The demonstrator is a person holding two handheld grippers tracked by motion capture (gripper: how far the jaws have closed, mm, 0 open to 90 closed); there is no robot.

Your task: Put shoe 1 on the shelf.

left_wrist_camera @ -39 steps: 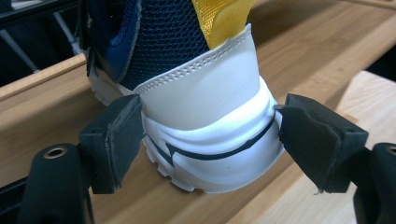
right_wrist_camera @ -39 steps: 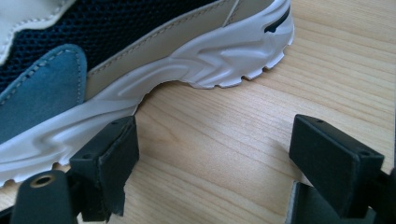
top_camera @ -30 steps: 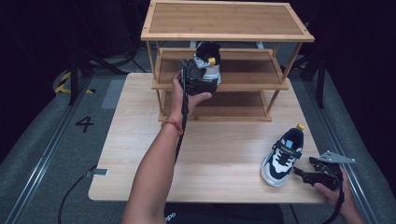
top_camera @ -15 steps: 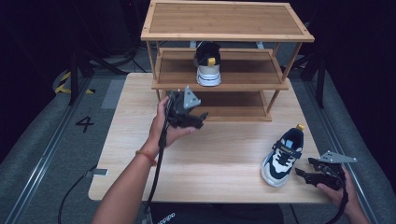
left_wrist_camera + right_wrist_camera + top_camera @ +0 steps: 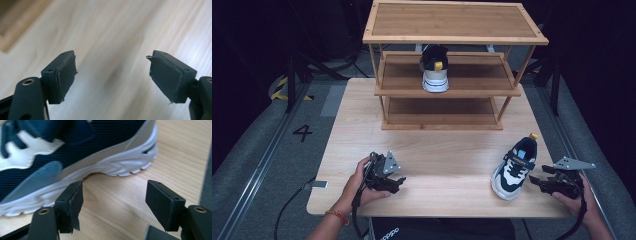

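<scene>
Right gripper [image 5: 538,181], held low at the near right corner of the pale wooden table [image 5: 452,165], has empty jaws standing apart that have just been closing; in the right gripper view its gripper [image 5: 113,201] has only bare tabletop between the pads, with the left pad just short of the white sole. Just beside it lies the navy, grey and white sneaker [image 5: 514,162], resting flat on its sole on the table, its long axis running from near-left to far-right, the white toe toward the person and the heel with its yellow tab pointing away toward the shelf. The same sneaker [image 5: 75,152] shows side-on in the right gripper view. Left gripper [image 5: 398,182] sits near the near left edge of the table, well apart from that sneaker, jaws open and empty; its own view shows its gripper [image 5: 112,75] over blurred bare wood. Farther off, at the table's far side, stands the three-tier light wooden shoe rack [image 5: 457,37]. Its middle tier holds a second matching sneaker [image 5: 434,67], upright on its sole, long axis front to back, pale end facing the person.
</scene>
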